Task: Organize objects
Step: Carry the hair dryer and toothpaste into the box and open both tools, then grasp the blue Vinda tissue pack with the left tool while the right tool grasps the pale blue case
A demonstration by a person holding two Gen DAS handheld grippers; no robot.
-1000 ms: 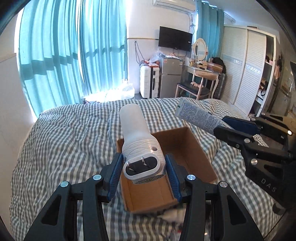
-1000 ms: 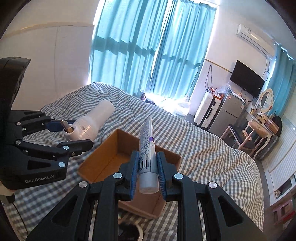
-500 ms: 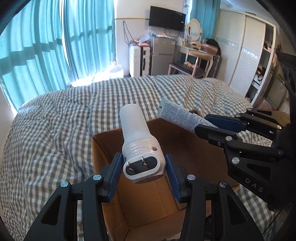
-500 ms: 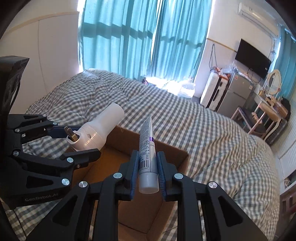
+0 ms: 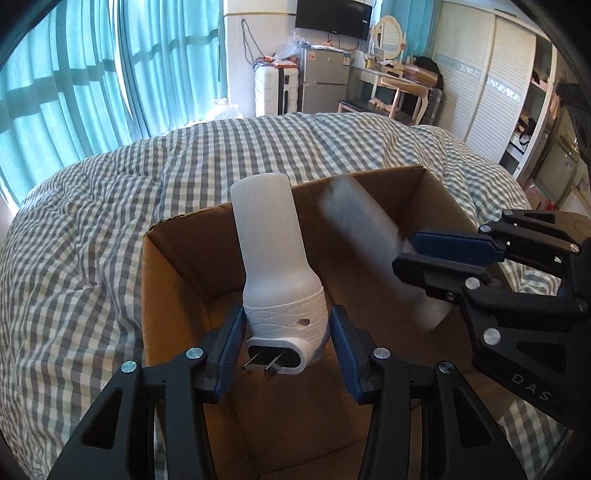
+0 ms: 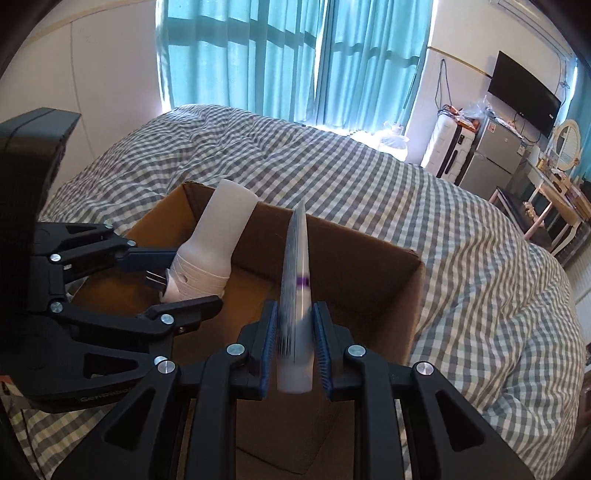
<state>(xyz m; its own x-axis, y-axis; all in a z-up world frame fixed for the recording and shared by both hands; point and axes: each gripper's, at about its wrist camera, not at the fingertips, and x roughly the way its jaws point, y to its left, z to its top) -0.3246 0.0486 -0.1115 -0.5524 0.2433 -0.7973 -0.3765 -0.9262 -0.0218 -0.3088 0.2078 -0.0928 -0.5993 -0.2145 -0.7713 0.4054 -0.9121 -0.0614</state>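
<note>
The left gripper [image 5: 286,341] is clamped on a white plug-in device [image 5: 275,266] — a frosted white cylinder on a ribbed white base with two flat metal prongs pointing back toward the camera. Its blue pads [image 5: 229,339] press the ribbed base from both sides, and the cylinder tilts up and away over an open cardboard box [image 5: 173,295].

The right gripper [image 6: 295,343] grips a white tube [image 6: 295,291] near its capped end; the tube bears a purple band and a barcode, and its flat crimped end points up and forward. Its print is blurred in both views.

The box sits on a bed covered with a grey-and-white checked duvet [image 6: 388,192], its flaps not visible and its brown interior in shadow. Both held items hang above the box's opening, side by side and apart, the device to the left of the tube.

Behind the bed hang teal curtains [image 6: 258,55]; a white suitcase [image 5: 275,90] and a small grey fridge [image 5: 325,81] stand by the far wall under a wall-mounted television [image 5: 332,16].
</note>
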